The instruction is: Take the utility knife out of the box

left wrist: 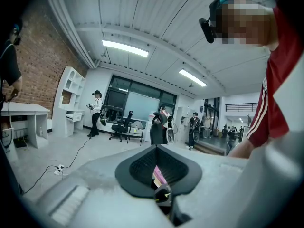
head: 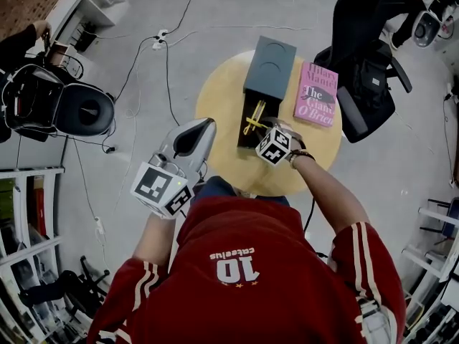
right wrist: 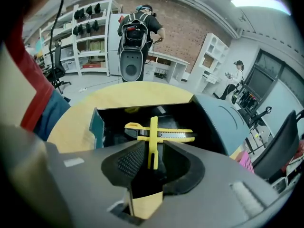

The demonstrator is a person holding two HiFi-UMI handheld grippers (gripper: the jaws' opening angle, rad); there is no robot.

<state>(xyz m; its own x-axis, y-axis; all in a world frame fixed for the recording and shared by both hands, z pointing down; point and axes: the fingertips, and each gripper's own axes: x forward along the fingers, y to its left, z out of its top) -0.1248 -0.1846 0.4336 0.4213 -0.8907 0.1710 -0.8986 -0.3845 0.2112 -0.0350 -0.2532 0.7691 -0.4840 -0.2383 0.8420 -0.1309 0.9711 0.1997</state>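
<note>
A dark teal box (head: 242,133) stands open on the round yellow table (head: 219,95), its lid (head: 270,66) folded back to the far side. Inside lies the yellow utility knife (head: 254,120), crossed by a yellow bar. My right gripper (head: 261,132) points steeply down into the box. In the right gripper view its jaws (right wrist: 153,158) stand open, and the near end of the knife's (right wrist: 161,133) yellow bar reaches into the gap between them; no pad presses on it. My left gripper (head: 203,125) hovers left of the box, about level, shut and empty (left wrist: 158,167).
A pink book (head: 316,93) lies on the table right of the box. A black office chair with a bag (head: 366,63) stands to the right, a black machine (head: 61,106) to the left. Cables and a power strip (head: 159,40) run across the floor.
</note>
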